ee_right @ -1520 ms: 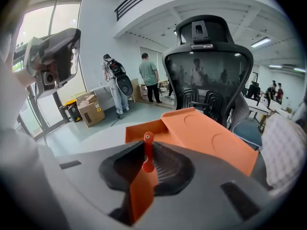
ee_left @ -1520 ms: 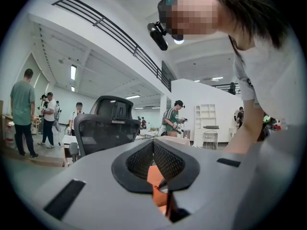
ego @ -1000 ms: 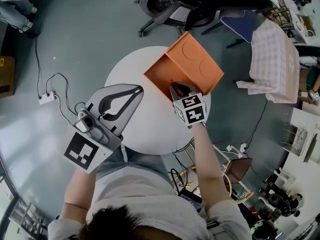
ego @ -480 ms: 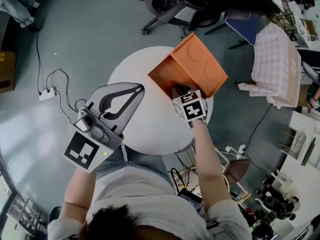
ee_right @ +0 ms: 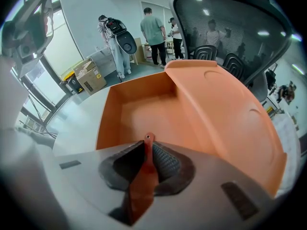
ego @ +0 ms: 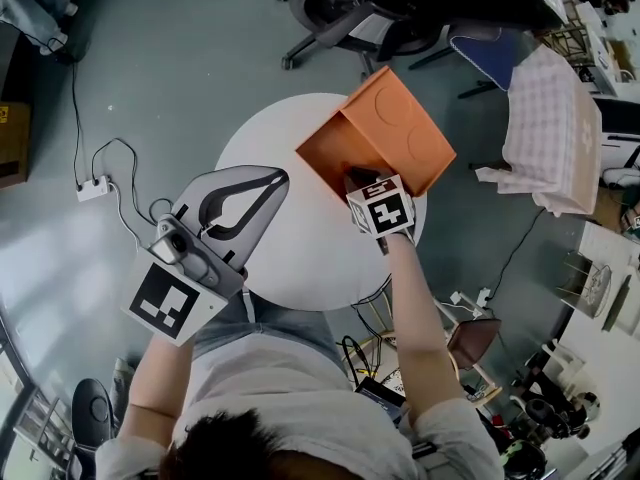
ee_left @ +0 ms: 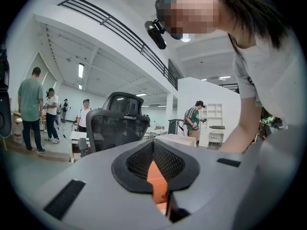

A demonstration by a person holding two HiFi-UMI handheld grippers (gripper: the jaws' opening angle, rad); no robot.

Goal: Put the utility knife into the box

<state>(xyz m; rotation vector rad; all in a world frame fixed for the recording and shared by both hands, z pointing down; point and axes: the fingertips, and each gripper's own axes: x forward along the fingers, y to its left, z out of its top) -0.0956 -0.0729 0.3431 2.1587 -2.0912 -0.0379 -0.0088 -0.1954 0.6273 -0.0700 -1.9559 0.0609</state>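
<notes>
An orange box point(ego: 340, 146) lies open on the round white table point(ego: 290, 258), its lid point(ego: 402, 128) swung back to the right. My right gripper point(ego: 362, 181) hovers over the box's near edge, shut on a red-orange utility knife point(ee_right: 142, 178) that stands on edge between the jaws. The knife's end with a small hole points into the box's hollow point(ee_right: 144, 111), and the lid point(ee_right: 225, 114) rises on the right. My left gripper point(ego: 277, 176) is held over the table's left side, jaws closed tip to tip with nothing in them. A strip of orange shows through my left gripper point(ee_left: 153, 145).
Black office chairs point(ego: 345, 8) stand past the table. A cable and a white power strip point(ego: 94, 187) lie on the floor at left. A checked cloth point(ego: 550, 118) hangs over furniture at right. Several people point(ee_right: 153, 30) stand in the room behind the box.
The right gripper with the knife has stayed over the box's near edge and only tilted a little. The left gripper has not moved.
</notes>
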